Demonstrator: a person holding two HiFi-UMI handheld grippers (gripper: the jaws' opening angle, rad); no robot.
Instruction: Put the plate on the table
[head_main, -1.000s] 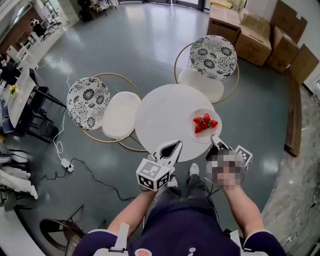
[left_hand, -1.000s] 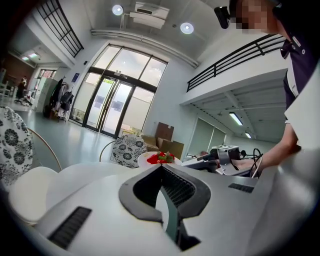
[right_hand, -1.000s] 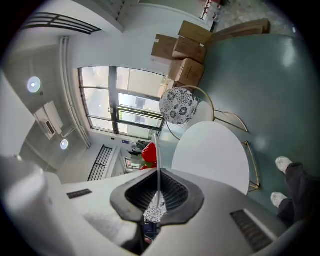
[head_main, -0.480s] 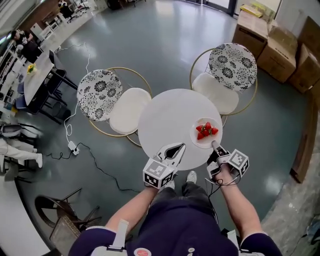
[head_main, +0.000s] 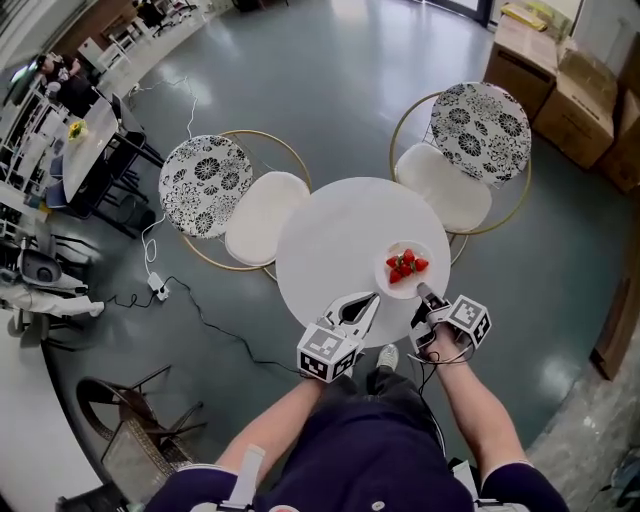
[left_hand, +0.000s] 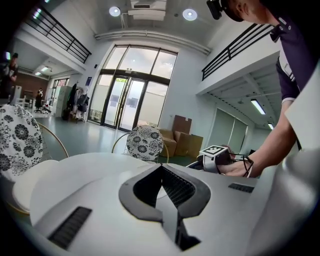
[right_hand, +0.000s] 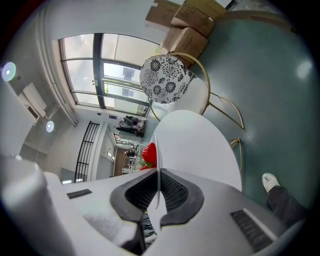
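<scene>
Right gripper (head_main: 421, 291) (right_hand: 159, 174): I read its jaws as clamped on the plate's near rim, which shows as a thin edge running between the pads in the right gripper view.
Plate (head_main: 392, 283) (right_hand: 157, 162): small, white, at about 4 o'clock on the round table, just inside the table's edge. I cannot tell whether it rests on the top or hangs just above it.
Strawberries (head_main: 405, 263) (right_hand: 149, 154): a red cluster in the middle of the plate.
Left gripper (head_main: 368, 298) (left_hand: 161, 170): jaws together, nothing between them. It hovers at about 6 o'clock of the table, tips over the near edge and pointing toward 1 o'clock, near the plate but apart from it.
Table (head_main: 330, 240) (right_hand: 200, 145): round white top; I see nothing on it but the plate.
Left chair (head_main: 205, 185): at 9 o'clock of the table, black-and-white floral back, white seat, gold ring frame, seat just beside the table edge.
Right chair (head_main: 480, 118): at 1 o'clock of the table, same pattern and frame.
Cardboard boxes (head_main: 560, 90): stacked at 2 o'clock, beyond the right chair.
</scene>
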